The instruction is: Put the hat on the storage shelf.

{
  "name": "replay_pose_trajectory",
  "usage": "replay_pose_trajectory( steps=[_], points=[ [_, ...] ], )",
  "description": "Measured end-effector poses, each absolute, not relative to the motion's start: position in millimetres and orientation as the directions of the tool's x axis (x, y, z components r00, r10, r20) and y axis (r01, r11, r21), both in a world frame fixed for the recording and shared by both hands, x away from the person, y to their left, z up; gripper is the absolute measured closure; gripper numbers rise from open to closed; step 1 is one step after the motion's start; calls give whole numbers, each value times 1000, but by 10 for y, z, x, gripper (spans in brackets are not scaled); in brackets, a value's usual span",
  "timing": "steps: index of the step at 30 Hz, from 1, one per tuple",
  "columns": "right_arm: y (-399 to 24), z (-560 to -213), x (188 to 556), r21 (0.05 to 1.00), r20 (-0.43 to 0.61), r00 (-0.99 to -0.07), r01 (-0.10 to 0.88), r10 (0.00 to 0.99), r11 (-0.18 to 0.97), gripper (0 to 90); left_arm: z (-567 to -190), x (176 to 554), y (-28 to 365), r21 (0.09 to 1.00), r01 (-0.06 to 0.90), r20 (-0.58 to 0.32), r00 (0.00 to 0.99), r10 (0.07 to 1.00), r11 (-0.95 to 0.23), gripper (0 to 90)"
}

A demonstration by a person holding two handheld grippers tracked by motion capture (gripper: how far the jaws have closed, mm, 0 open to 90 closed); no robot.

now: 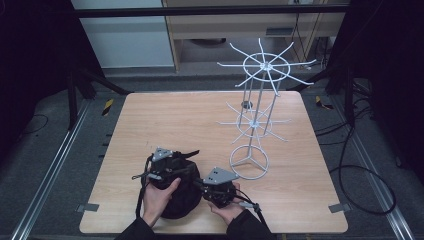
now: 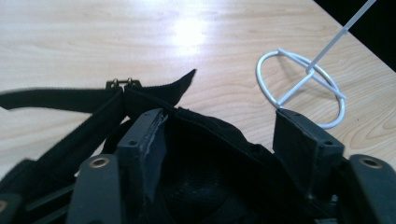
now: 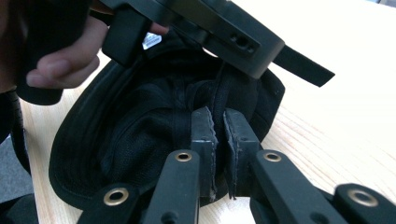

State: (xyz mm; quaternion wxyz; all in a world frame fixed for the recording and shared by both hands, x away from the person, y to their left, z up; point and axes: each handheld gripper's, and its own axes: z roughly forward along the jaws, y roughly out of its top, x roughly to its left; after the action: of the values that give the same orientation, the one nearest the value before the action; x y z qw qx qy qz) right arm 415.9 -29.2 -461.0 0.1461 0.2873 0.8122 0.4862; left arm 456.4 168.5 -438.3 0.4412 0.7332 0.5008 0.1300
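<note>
A black cap [image 1: 177,200] lies upside down near the table's front edge, its hollow inside facing up. My right gripper [image 3: 219,135] is shut on a fold of the cap's [image 3: 135,135] rim and lining. My left gripper [image 2: 224,135] stands open over the back of the cap [image 2: 205,172], whose edge runs between the wide jaws without either pad pressing on it. The cap's adjuster strap [image 2: 60,98] with a small brass buckle [image 2: 122,84] trails over the wood to the left. In the high view the left gripper [image 1: 172,167] and right gripper [image 1: 200,184] meet over the cap.
A white wire display stand [image 1: 255,120] with two tiers of spokes rises right of centre, its ring base [image 2: 299,88] close to the cap. The wooden table [image 1: 165,120] has bare wood behind and to the left. The left hand [image 3: 60,65] curls beside the cap.
</note>
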Motion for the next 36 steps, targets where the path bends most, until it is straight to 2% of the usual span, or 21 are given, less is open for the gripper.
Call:
replay_pose_trajectory(
  steps=[3, 4, 5, 6, 7, 12, 23, 28, 36],
  points=[
    [-283, -4623, 4163, 868, 42, -795, 329, 605, 371, 838, -4429, 4576, 1677, 755, 647, -271, 459, 846, -109, 398],
    [-268, -4635, 4163, 864, 45, -797, 334, 603, 377, 837, -4443, 4574, 1677, 742, 661, -283, 457, 843, -109, 501],
    [-268, -4635, 4163, 864, 45, -797, 334, 603, 377, 837, -4443, 4574, 1677, 742, 661, -283, 457, 843, -109, 550],
    [-262, -4640, 4163, 863, 46, -799, 334, 599, 380, 835, -4447, 4571, 1677, 740, 664, -288, 457, 842, -107, 550],
    [-255, -4643, 4161, 861, 45, -800, 335, 598, 383, 832, -4447, 4570, 1681, 739, 665, -289, 458, 840, -109, 614],
    [-274, -4610, 4155, 868, 77, -808, 342, 584, 359, 786, -4422, 4551, 1737, 754, 651, -308, 470, 827, -89, 822],
    [-591, -4347, 4129, 907, 125, -805, 329, 580, 261, 686, -4286, 4501, 1833, 794, 605, -315, 492, 812, -58, 836],
    [-686, -4394, 4185, 891, 146, -781, 370, 607, 263, 619, -4122, 4425, 1852, 838, 545, -302, 526, 795, -42, 838],
    [-633, -4423, 4197, 887, 162, -789, 379, 592, 263, 531, -3824, 4284, 1908, 890, 455, -292, 588, 754, -10, 841]
  ],
)
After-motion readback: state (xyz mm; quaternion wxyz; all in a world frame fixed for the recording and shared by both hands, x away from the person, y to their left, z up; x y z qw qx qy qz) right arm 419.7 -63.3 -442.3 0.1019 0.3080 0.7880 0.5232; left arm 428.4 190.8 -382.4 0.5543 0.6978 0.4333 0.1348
